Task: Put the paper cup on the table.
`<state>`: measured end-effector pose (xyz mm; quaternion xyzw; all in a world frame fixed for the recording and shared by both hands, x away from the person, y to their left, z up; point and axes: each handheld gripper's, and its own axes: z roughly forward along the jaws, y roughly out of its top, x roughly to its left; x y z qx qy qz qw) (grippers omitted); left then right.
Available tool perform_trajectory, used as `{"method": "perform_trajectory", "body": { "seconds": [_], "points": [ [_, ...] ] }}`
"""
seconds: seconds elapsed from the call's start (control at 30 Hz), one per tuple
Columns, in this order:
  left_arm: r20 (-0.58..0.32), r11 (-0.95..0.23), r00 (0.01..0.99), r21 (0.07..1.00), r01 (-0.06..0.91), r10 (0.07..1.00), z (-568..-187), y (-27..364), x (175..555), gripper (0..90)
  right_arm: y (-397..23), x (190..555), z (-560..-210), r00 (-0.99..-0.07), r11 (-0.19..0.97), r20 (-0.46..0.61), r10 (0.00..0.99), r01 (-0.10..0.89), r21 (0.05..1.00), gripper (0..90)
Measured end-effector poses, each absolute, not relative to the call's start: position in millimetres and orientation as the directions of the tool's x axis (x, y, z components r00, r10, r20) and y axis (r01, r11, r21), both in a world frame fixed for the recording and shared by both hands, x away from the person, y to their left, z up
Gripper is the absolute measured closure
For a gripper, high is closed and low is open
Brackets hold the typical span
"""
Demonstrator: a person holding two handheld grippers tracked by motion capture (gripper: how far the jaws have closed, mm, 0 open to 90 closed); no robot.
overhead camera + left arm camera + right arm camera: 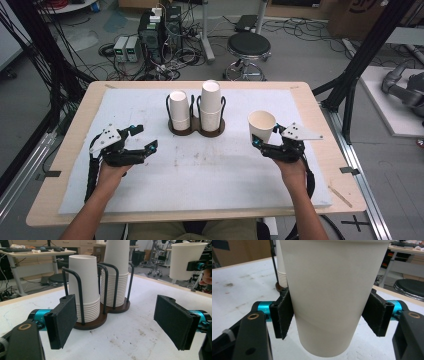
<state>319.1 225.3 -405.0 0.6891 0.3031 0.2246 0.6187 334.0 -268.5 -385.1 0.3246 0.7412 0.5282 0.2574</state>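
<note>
Two grippers over a white mat (210, 165). The right gripper (265, 142) has its jaws clamped on the sides of a plain white paper cup (261, 126), held upright between the pads with its mouth up. The left gripper (142, 139) has its jaws apart with nothing between them; beyond them stands a cup rack (100, 319) with two stacks of upturned cups (86, 287). No writing is legible on any cup.

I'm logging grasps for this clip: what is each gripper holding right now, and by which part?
The right gripper clamps a white paper cup, upright, by its lower side walls. The left gripper stands open, holding nothing.
</note>
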Motion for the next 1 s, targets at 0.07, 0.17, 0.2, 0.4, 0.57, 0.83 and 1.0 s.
{"method": "perform_trajectory", "body": {
  "seconds": [0.07,0.17,0.2,0.4,0.57,0.83,1.0],
  "points": [
    [-0.063,-0.055,0.715,0.989,0.141,0.696,-405.2,226.1,318.9,18.5,-268.5,338.3,-387.5,-0.642,0.232,-0.039,0.766,0.220,0.947,31.7],
    [-0.065,-0.051,0.712,0.989,0.140,0.700,-404.4,226.4,319.1,18.5,-269.6,348.1,-391.7,-0.615,0.232,-0.038,0.787,0.239,0.943,31.7],
    [-0.065,-0.050,0.711,0.989,0.139,0.700,-404.1,225.8,319.0,18.5,-270.3,352.1,-393.5,-0.604,0.233,-0.039,0.796,0.246,0.941,31.7],
    [-0.056,-0.066,0.715,0.988,0.142,0.697,-405.2,222.8,318.6,18.6,-275.4,377.3,-409.8,-0.531,0.227,-0.027,0.847,0.317,0.921,31.5],
    [-0.061,-0.066,0.714,0.987,0.148,0.698,-406.7,223.4,319.1,18.5,-278.5,393.4,-423.9,-0.477,0.207,-0.002,0.879,0.377,0.903,31.5],
    [-0.052,-0.079,0.713,0.986,0.150,0.699,-407.8,222.7,318.9,18.5,-277.2,404.4,-438.0,-0.451,0.238,-0.015,0.892,0.442,0.865,31.3],
    [-0.051,-0.083,0.715,0.985,0.151,0.698,-408.4,221.5,318.6,18.5,-276.1,405.6,-443.6,-0.456,0.250,-0.008,0.890,0.474,0.844,31.0]
  ]
}}
